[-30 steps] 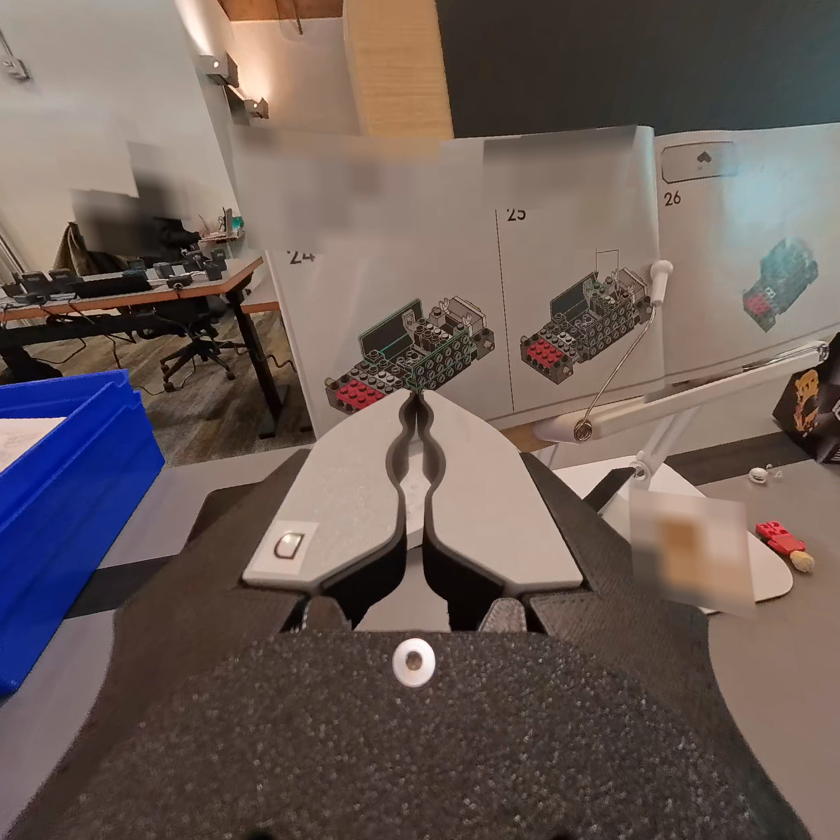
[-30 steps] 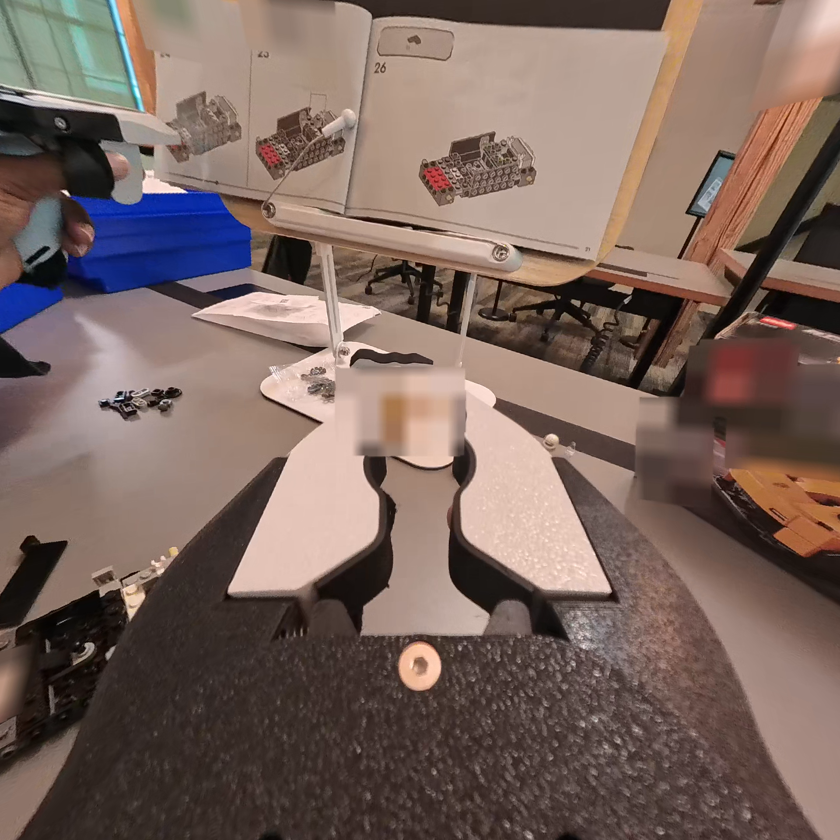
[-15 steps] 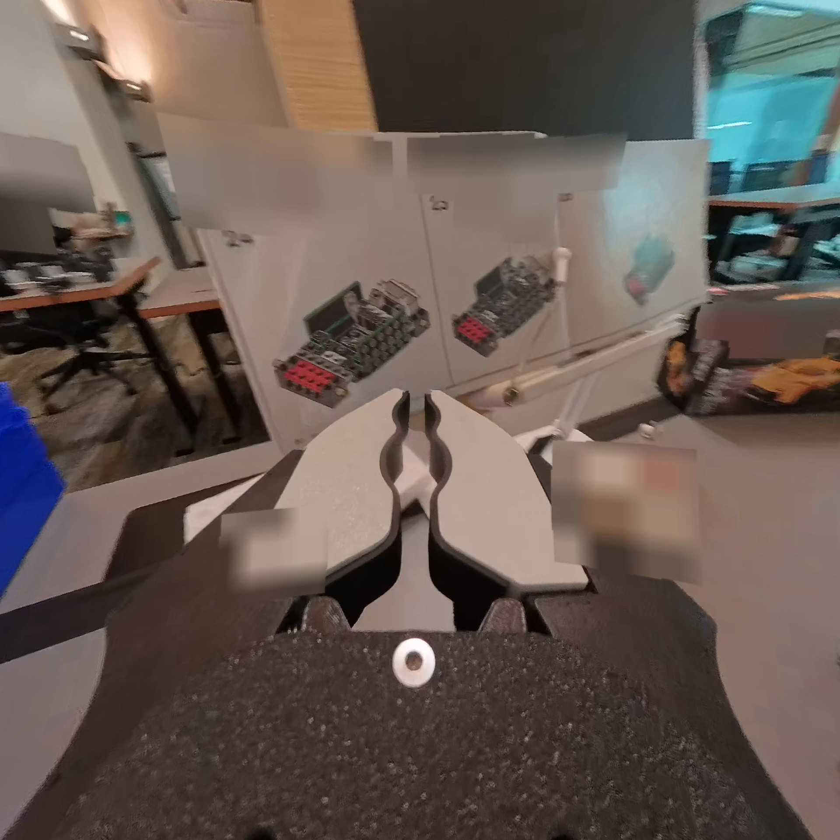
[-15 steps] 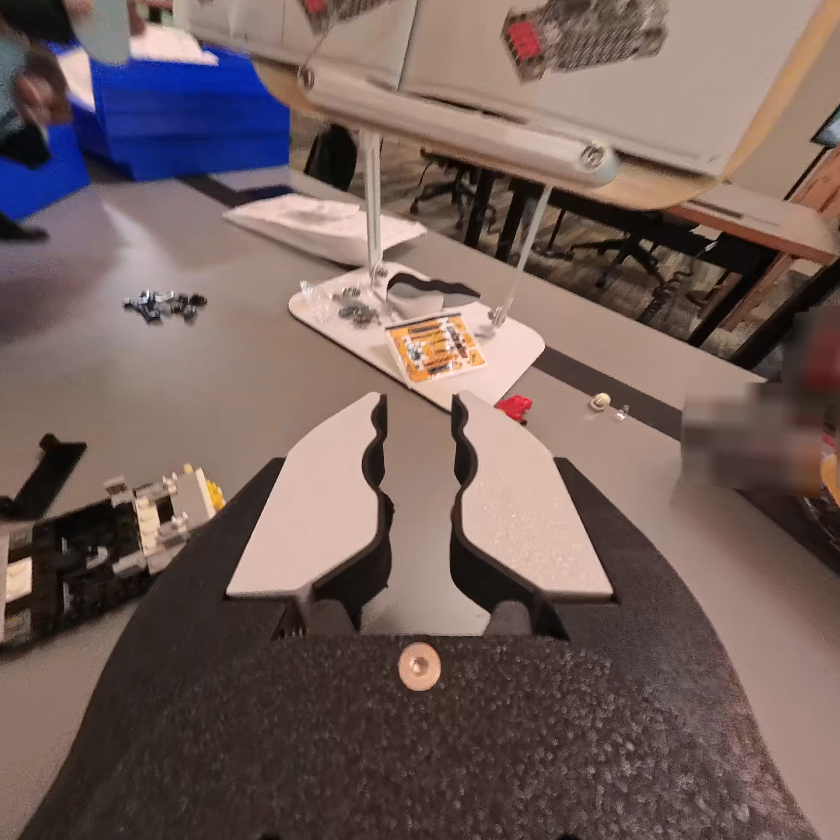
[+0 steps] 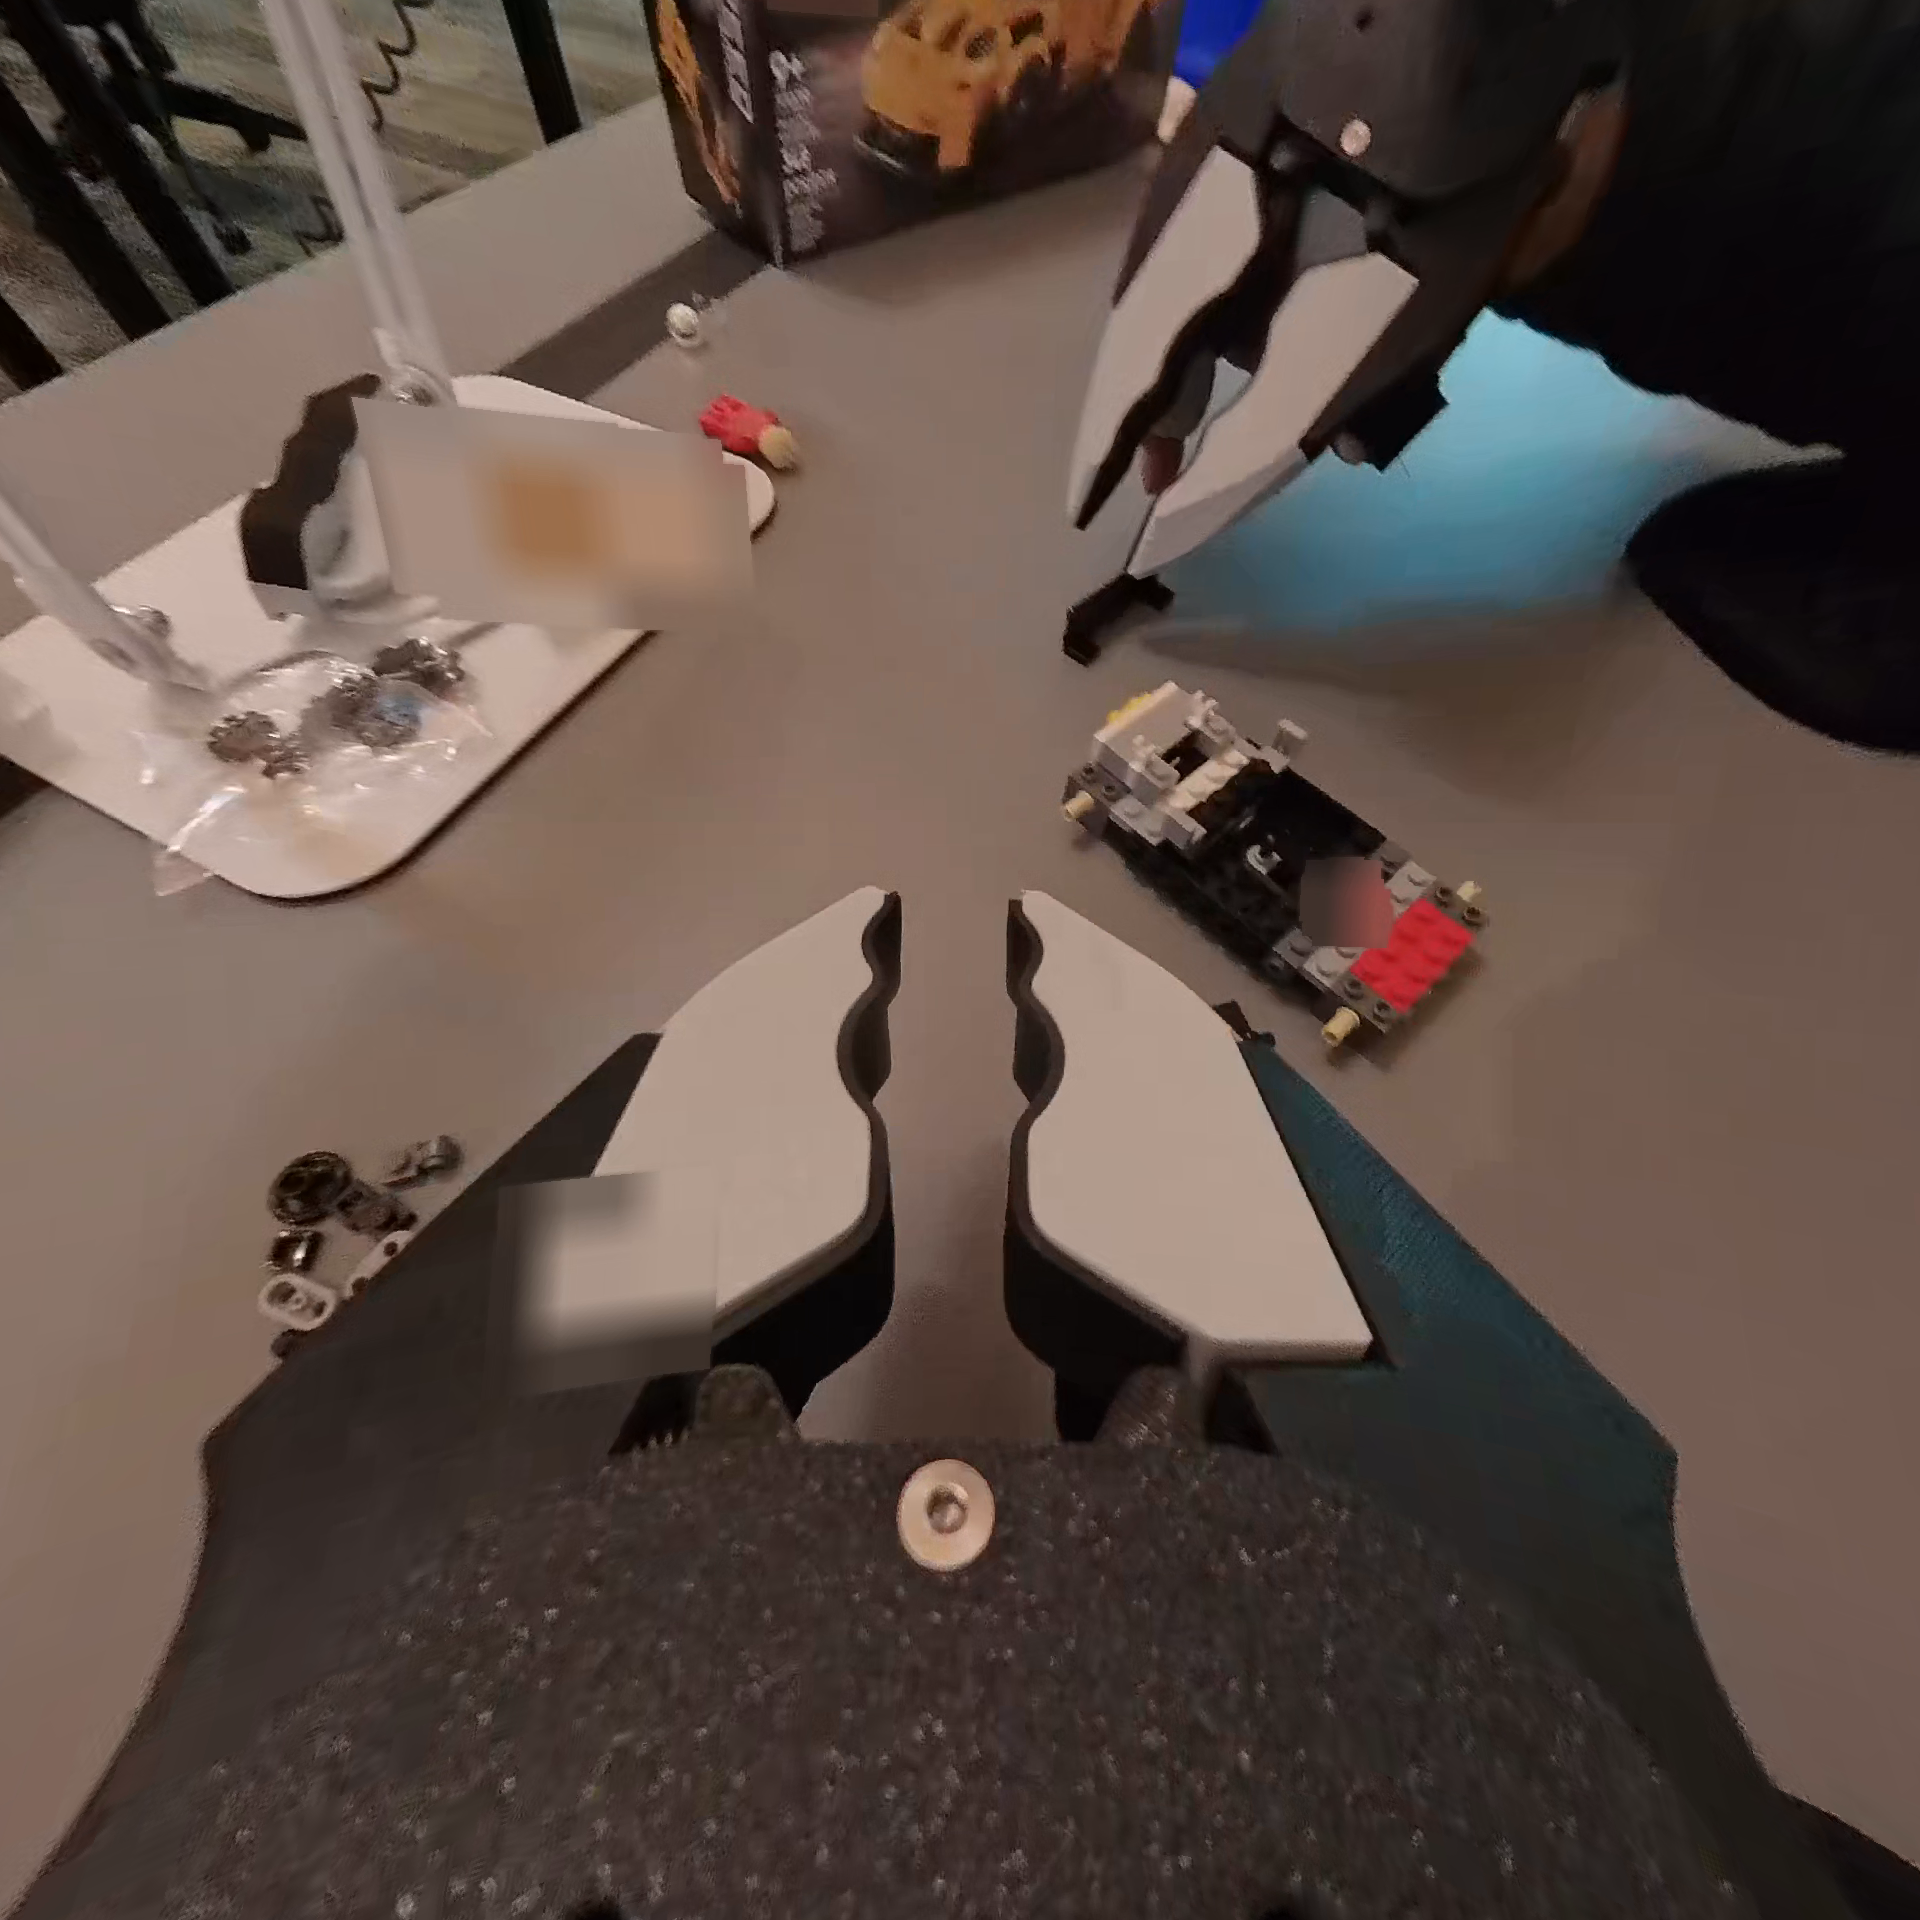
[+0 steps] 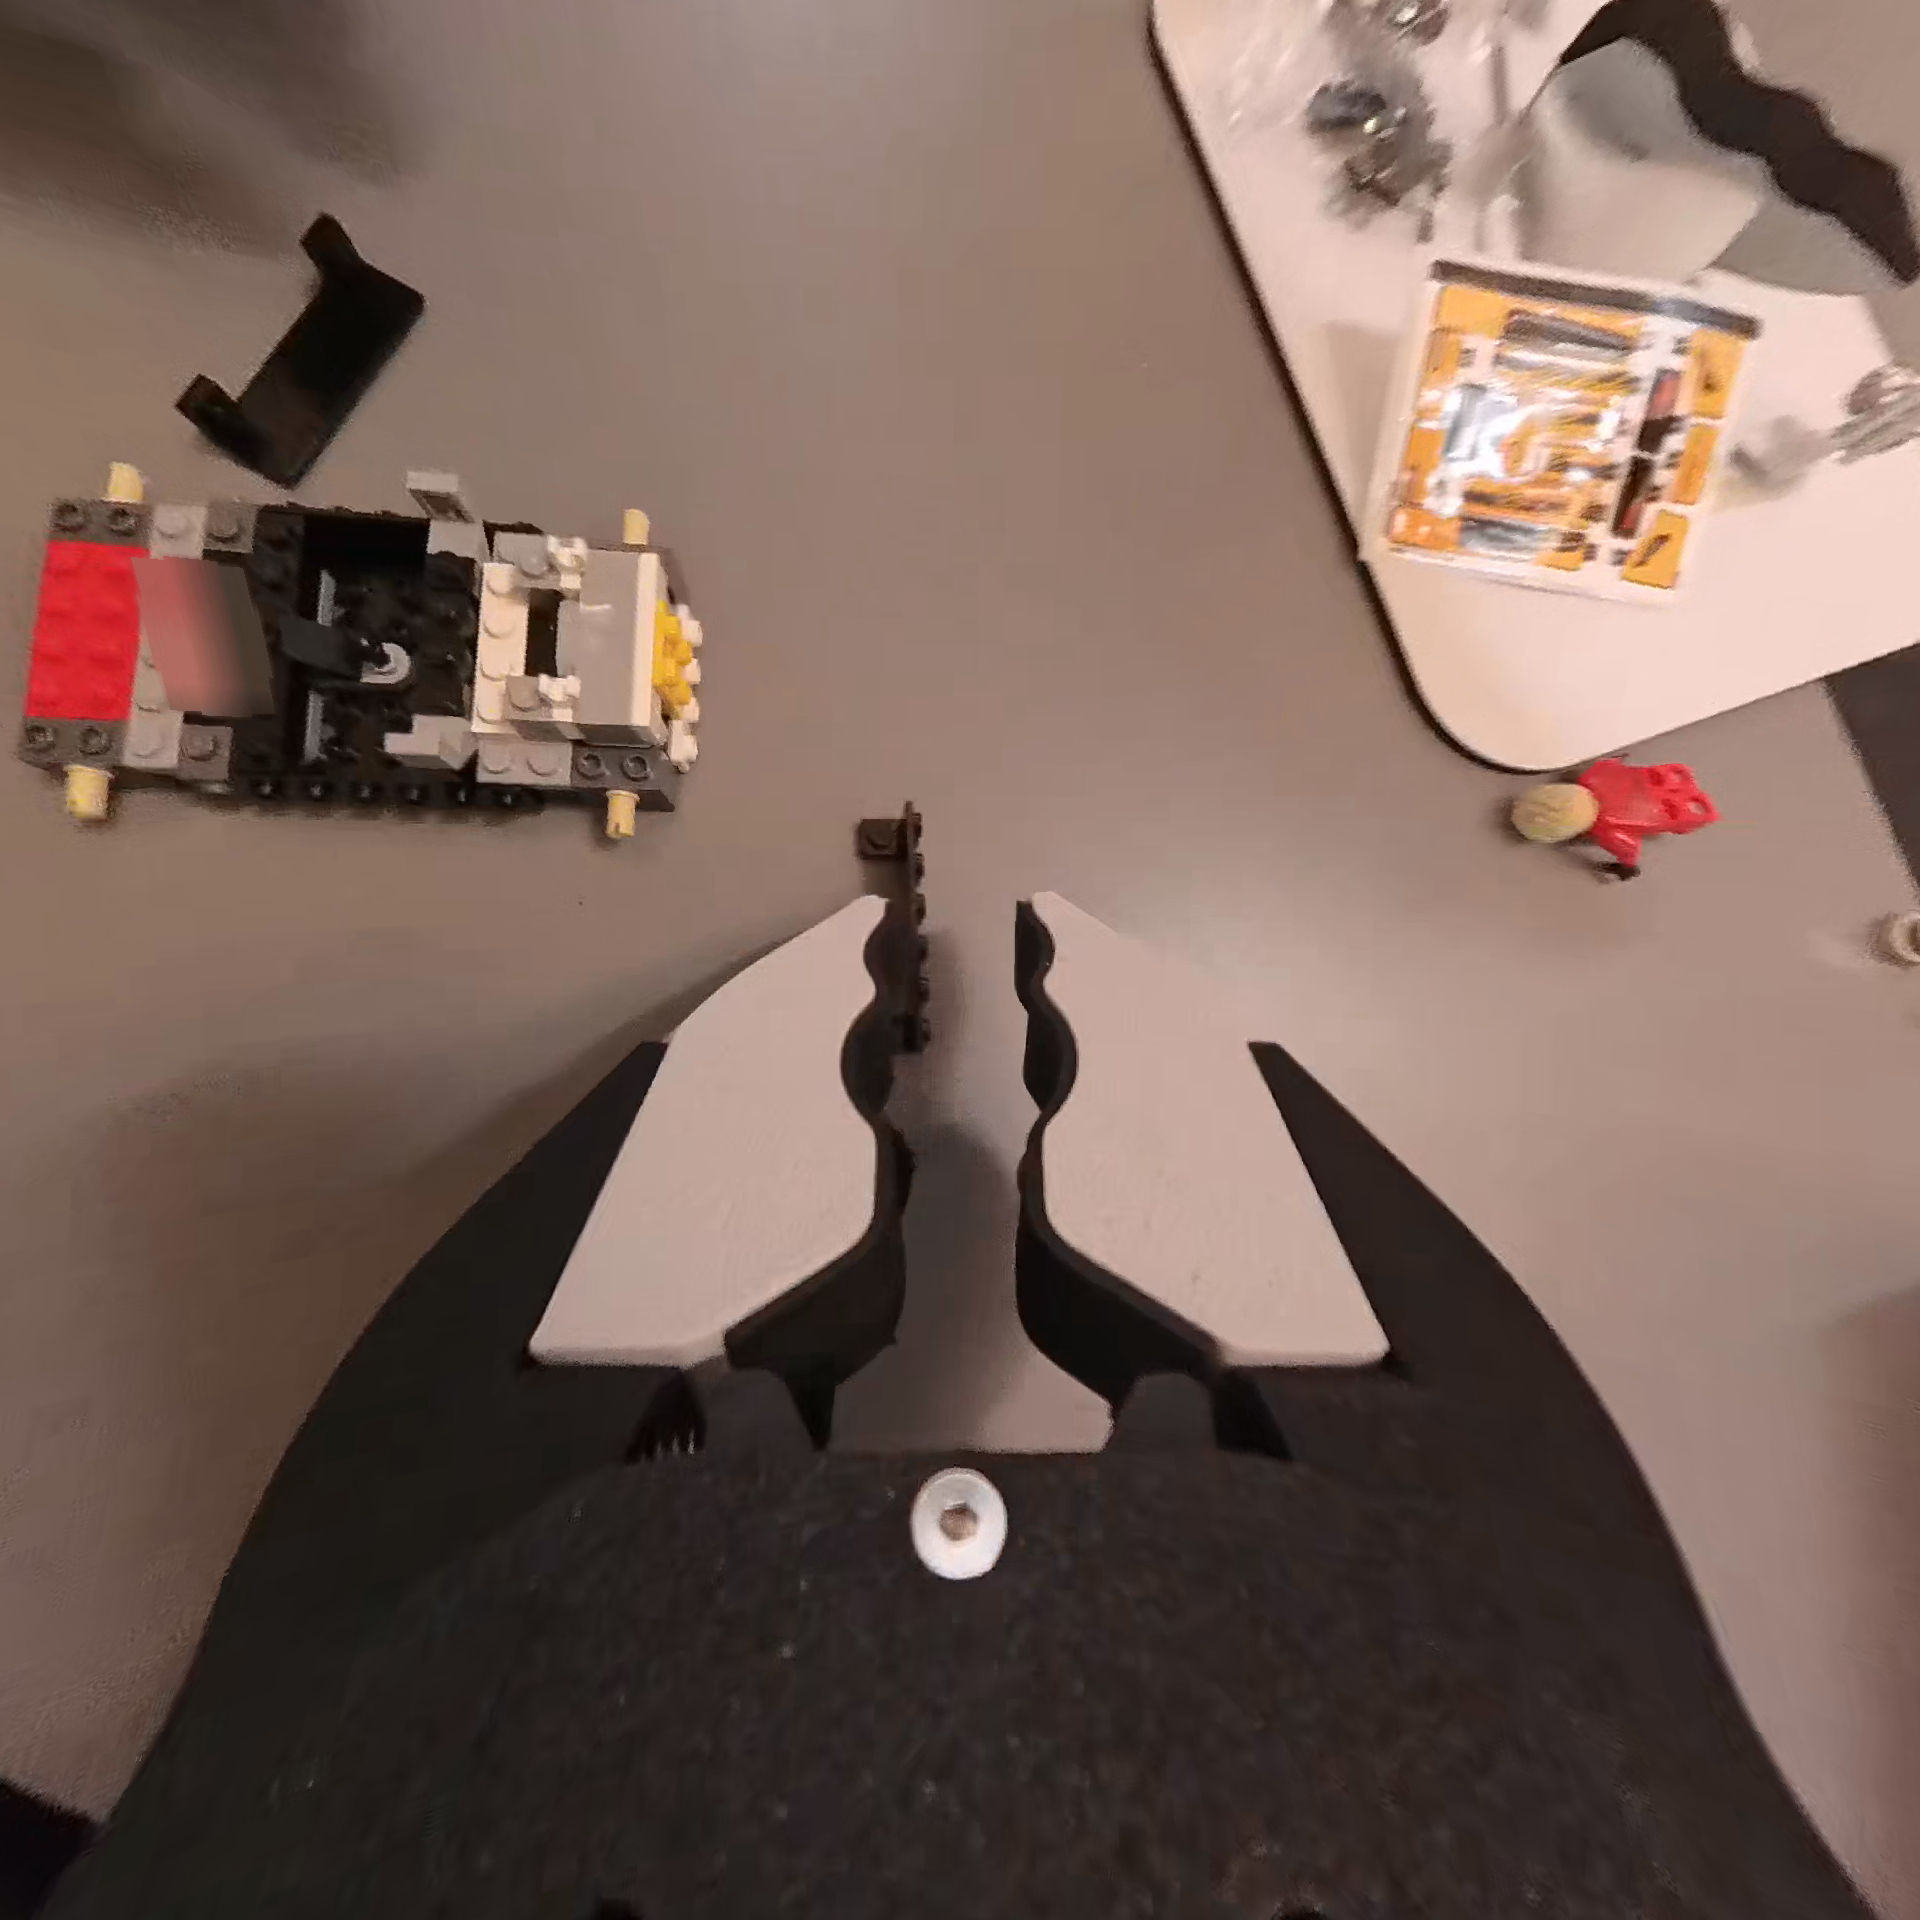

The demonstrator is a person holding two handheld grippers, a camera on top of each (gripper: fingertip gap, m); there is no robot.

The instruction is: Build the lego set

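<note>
- Half-built black, grey and red brick car chassis (image 6: 353, 655) lies on the grey desk (image 6: 935, 416), wheels and bodywork missing.
- My right hand-held gripper (image 6: 968, 914) is open over a thin black studded strip (image 6: 910, 914), which lies against its left finger.
- My left hand-held gripper (image 5: 954, 914) is open and empty; loose small black parts (image 5: 332, 1216) wait near left.

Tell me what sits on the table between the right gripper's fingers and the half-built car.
In the right wrist view, only bare grey table separates the right gripper from the car; a thin black strip lies beside its left finger.

Office: grey desk (image 5: 935, 727), rolling chair base (image 5: 208, 114) on carpet.
</note>
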